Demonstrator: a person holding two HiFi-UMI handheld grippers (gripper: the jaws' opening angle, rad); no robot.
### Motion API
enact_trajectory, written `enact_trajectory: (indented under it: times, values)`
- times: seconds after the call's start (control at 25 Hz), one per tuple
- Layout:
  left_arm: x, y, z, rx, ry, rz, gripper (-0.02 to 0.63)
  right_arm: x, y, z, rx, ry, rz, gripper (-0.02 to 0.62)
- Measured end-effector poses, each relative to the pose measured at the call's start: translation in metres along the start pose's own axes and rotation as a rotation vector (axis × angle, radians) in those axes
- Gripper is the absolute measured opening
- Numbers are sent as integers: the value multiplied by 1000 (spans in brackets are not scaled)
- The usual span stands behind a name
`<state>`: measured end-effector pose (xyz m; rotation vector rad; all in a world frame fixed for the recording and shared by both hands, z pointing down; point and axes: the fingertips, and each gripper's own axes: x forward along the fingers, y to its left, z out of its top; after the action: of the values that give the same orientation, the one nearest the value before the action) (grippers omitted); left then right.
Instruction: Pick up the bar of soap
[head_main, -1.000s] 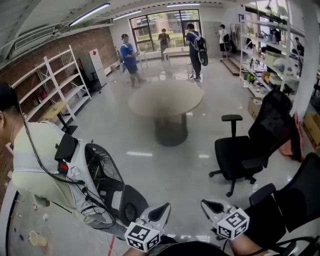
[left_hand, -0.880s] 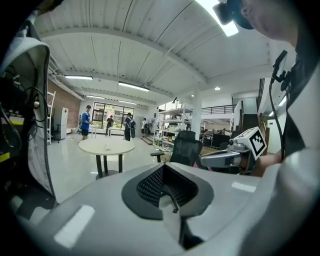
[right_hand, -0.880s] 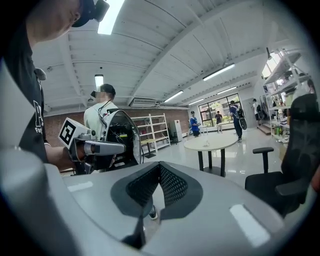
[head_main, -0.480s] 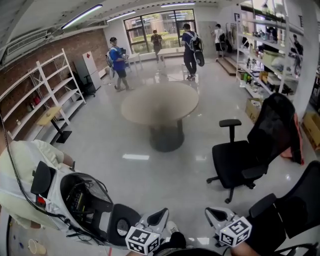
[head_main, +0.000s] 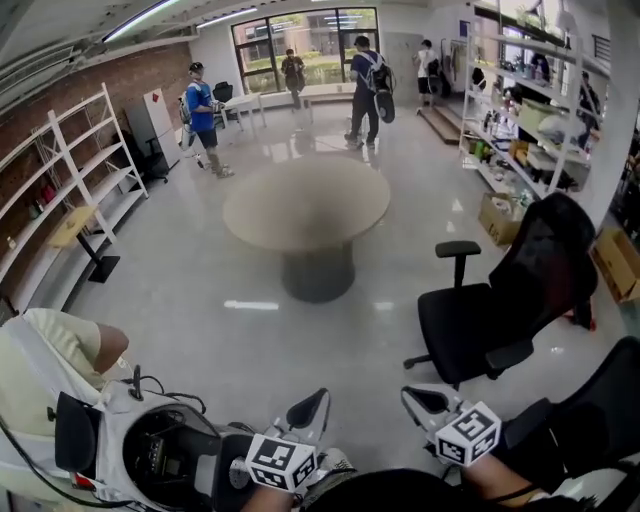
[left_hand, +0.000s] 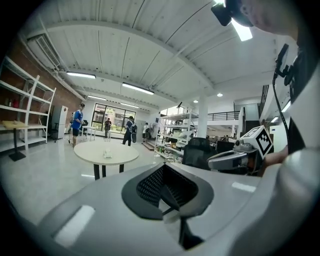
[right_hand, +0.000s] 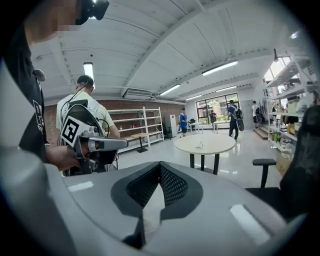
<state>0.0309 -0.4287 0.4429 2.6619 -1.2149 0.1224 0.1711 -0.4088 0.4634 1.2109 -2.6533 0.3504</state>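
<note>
head has moved in: round table (head_main: 305, 205) sits nearer and more centred than a second ago. left gripper (head_main: 316, 402) and right gripper (head_main: 412, 397) are held low, jaws pressed together, nothing between them. small white lump on the tabletop is probably the bar of soap (left_hand: 106, 153), still well apart, so this is only the approach.

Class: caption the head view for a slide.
Both shut, the left gripper and right gripper face a round table.

One round table (head_main: 305, 205), two black office chairs (head_main: 478, 322) (head_main: 600, 405), two claws (head_main: 315, 403) (head_main: 413, 396)
</note>
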Motion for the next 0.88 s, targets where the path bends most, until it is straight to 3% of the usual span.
enact_trajectory:
  times: [0.28,0.6,0.88]
  values:
    - [1,70,19,-43,-17,39,8,74,5,60,-71,-11,53,5]
    - [19,110,28,-64,-11,81,8,127,-5,53,-50,29,125,6]
    - [37,159,29,-94,3,190,8,168,-47,54,9,53,150,5]
